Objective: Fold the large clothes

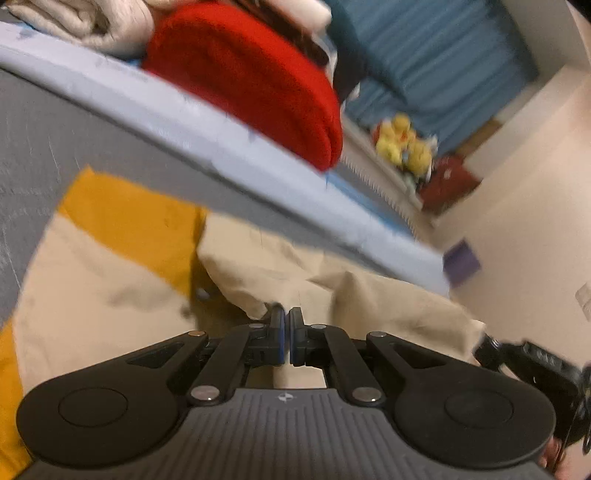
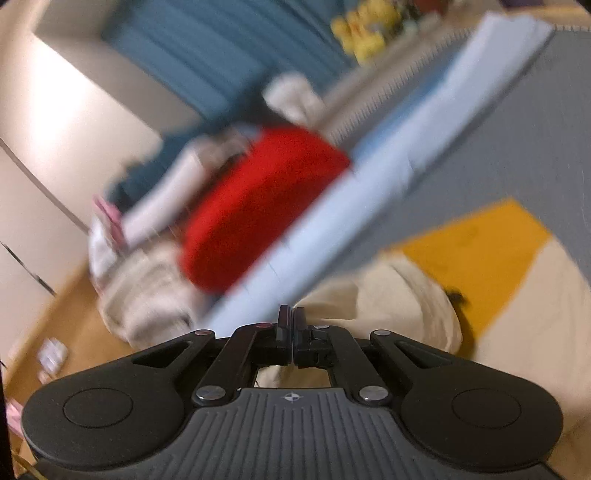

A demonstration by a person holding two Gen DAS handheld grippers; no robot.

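You are part way through, as far as this shows: the cream and mustard garment (image 1: 110, 266) lies on the grey tabletop (image 1: 33, 147), partly spread and partly bunched, with one cream flap already turned over near the middle. Judging by the loose folds, the fold is not finished and still needs to be laid flat and squared.

Your left gripper (image 1: 286, 321) is pinched closed, with a cream edge of the garment bunched right at its tips, so it looks to be gripping the cloth. Your right gripper (image 2: 291, 321) is also closed, with cream fabric bunched just beyond and below it; the blur makes it hard to confirm that cloth is actually caught between its jaws.

Along the far edge of the tabletop sit a red folded item (image 1: 251, 81) and other pale clothes (image 1: 85, 22).
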